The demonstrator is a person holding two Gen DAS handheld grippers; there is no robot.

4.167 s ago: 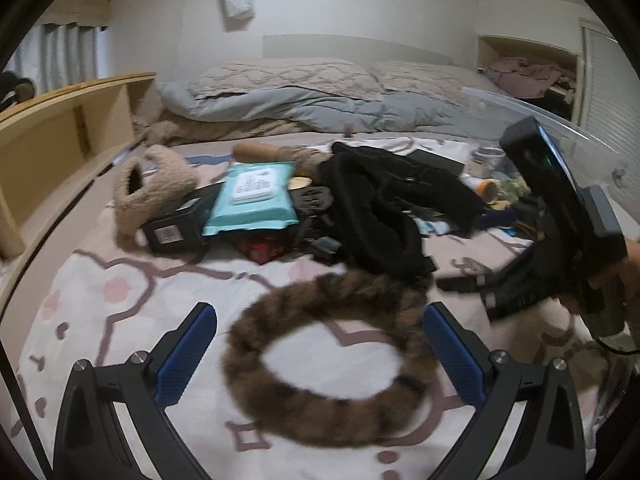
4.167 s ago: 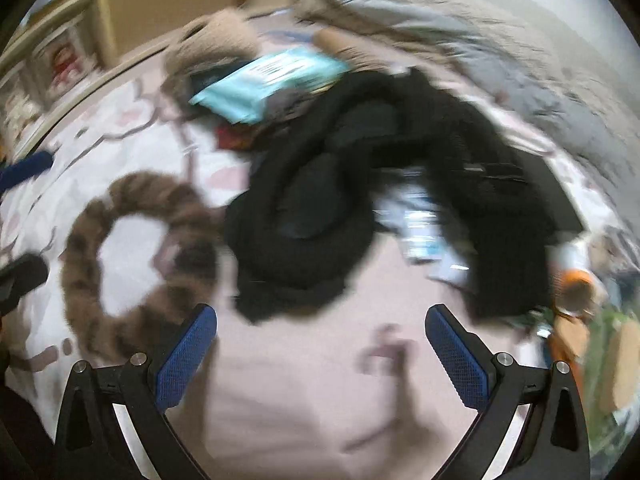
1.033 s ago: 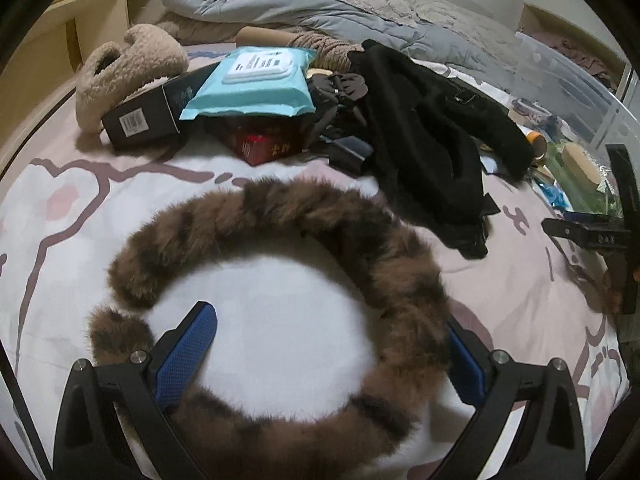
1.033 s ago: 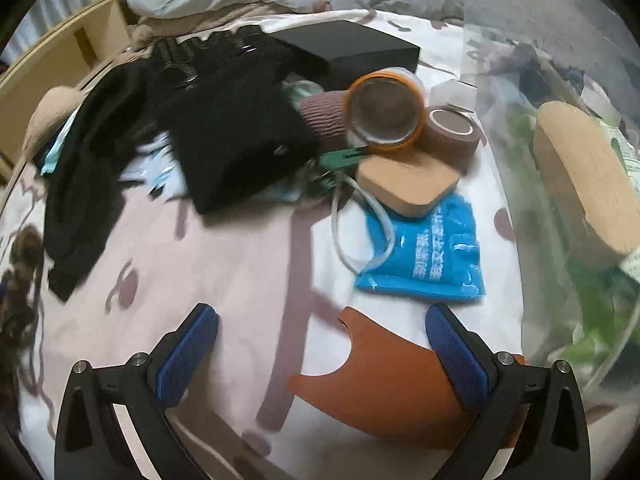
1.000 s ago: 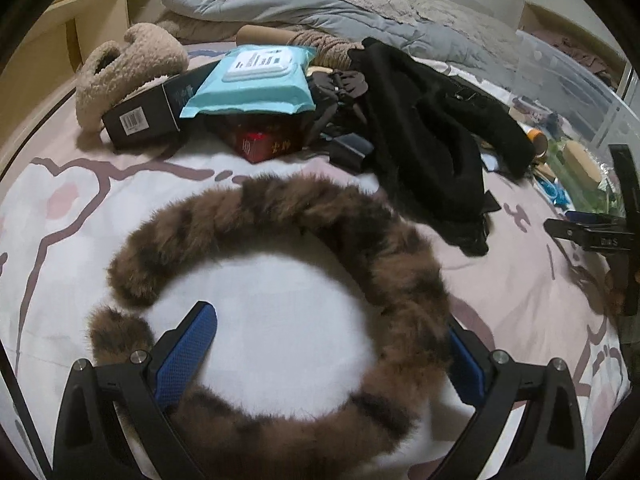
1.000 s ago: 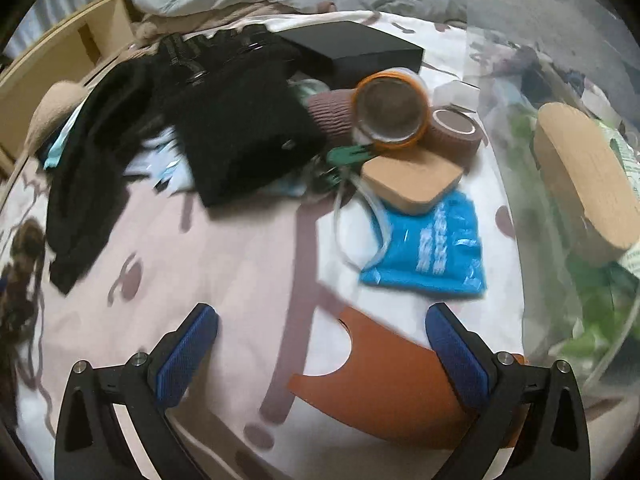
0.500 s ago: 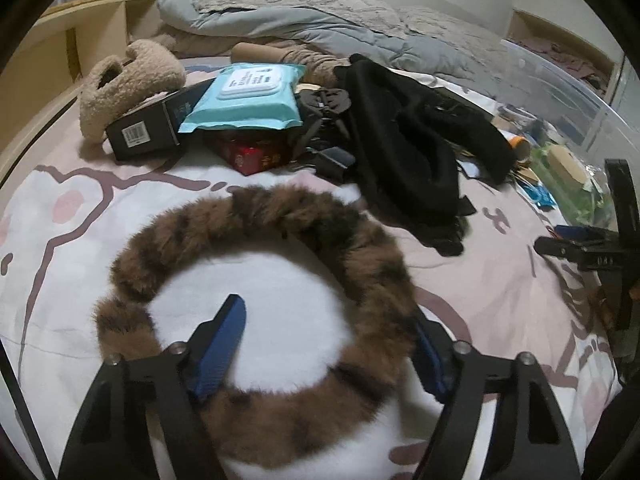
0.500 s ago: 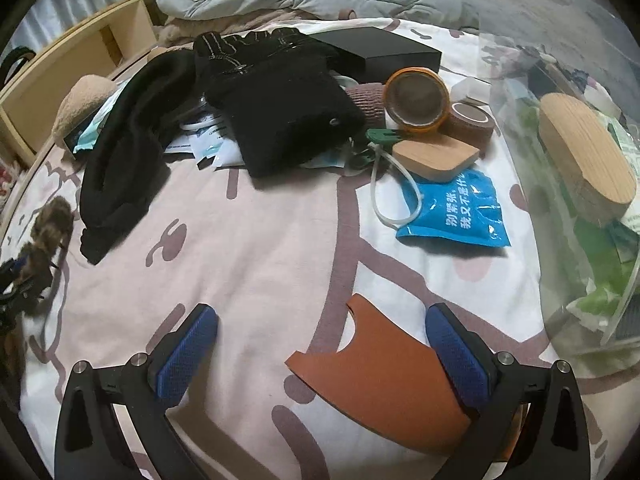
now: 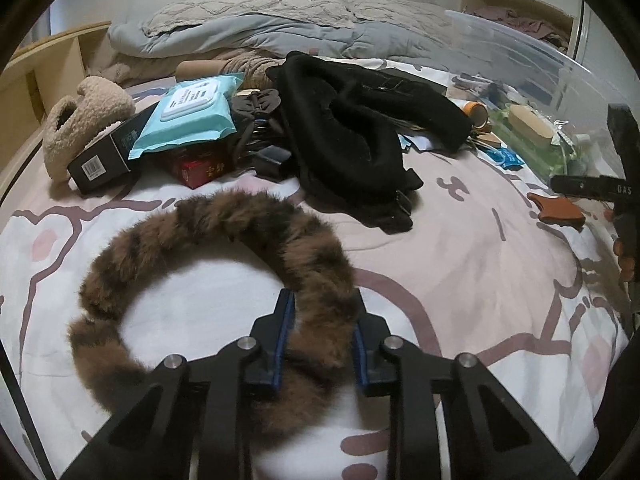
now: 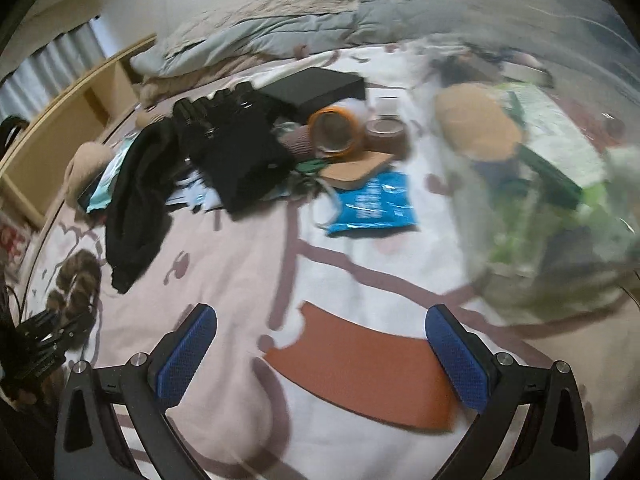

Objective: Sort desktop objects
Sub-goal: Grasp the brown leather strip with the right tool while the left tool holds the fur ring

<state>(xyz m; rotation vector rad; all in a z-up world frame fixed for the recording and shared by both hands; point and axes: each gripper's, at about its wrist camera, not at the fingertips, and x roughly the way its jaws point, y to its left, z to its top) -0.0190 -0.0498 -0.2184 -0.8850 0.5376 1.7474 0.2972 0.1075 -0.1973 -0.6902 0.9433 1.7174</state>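
Fur band: I had the left gripper (image 9: 322,330) closed on the brown striped fur band (image 9: 208,240), its fingers (image 9: 285,330) pinching the right-hand arc of the loop with fur bulging between them
Band position: it lay on the patterned bedspread (image 9: 460,272) straight ahead of my left fingers, the rest of the loop curving away forward and to the left, with its open gap at the far left
Axis: where I held it, the band ran roughly along the line of the fingers, so I judged that any lift would leave the free part hanging off to the left
Right side: the right gripper (image 10: 324,354) stood wide open with nothing in it, hovering just above a flat rust-brown sheet (image 10: 368,364) that lay across between its fingers
Nearer hand: the left, plainly; from the right wrist view the band showed only at the far left edge, well apart from my right fingers
Clear bin: a clear plastic bin (image 9: 560,76) already holding things stood to the right; I took it for the likely place to drop things, though I could not be sure
Clutter: black clothing (image 9: 352,140), a teal wipes pack (image 9: 192,116) and a fleecy slipper (image 9: 80,124) were piled beyond the band, not touching it
Risk: soft fur compresses, so I judged the grip could slip
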